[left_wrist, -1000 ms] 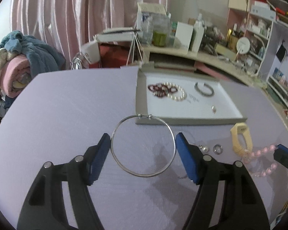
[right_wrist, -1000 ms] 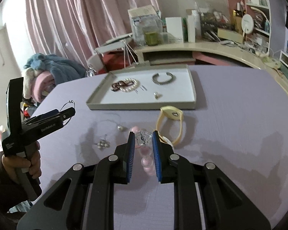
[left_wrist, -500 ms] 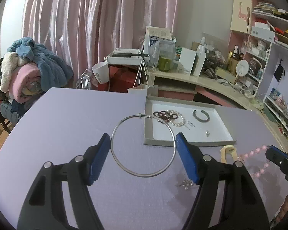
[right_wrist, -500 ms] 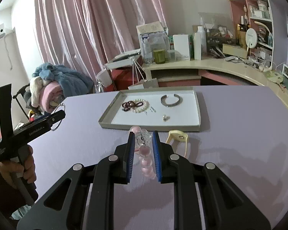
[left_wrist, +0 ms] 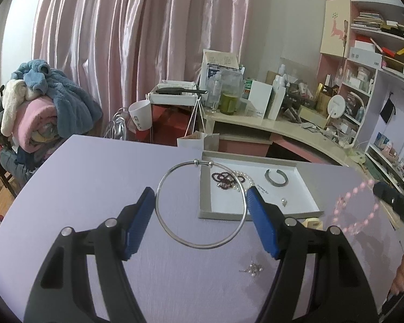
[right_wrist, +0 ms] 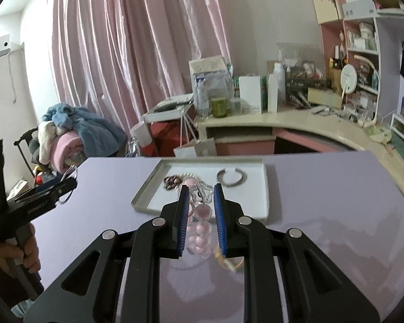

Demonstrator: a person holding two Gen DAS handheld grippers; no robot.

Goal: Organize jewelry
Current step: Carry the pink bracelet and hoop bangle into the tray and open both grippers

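My left gripper is shut on a thin silver hoop bangle, its blue pads pressing the hoop's two sides, above the lilac table. In the right wrist view the same gripper is at the left, held by a hand. My right gripper is shut on a pink bead bracelet that hangs between its pads. That bracelet also dangles at the right of the left wrist view. Ahead lies the grey tray, holding a dark red bead bracelet, a pearl bracelet and a silver cuff.
A small cluster of earrings and a cream bangle lie on the table near the tray's front. A cluttered curved desk and shelves stand behind the table. A chair piled with clothes is at the left.
Both grippers have risen from the table with their jewellery still in their pads. The views have tilted up, so the tray and table look farther and lower.
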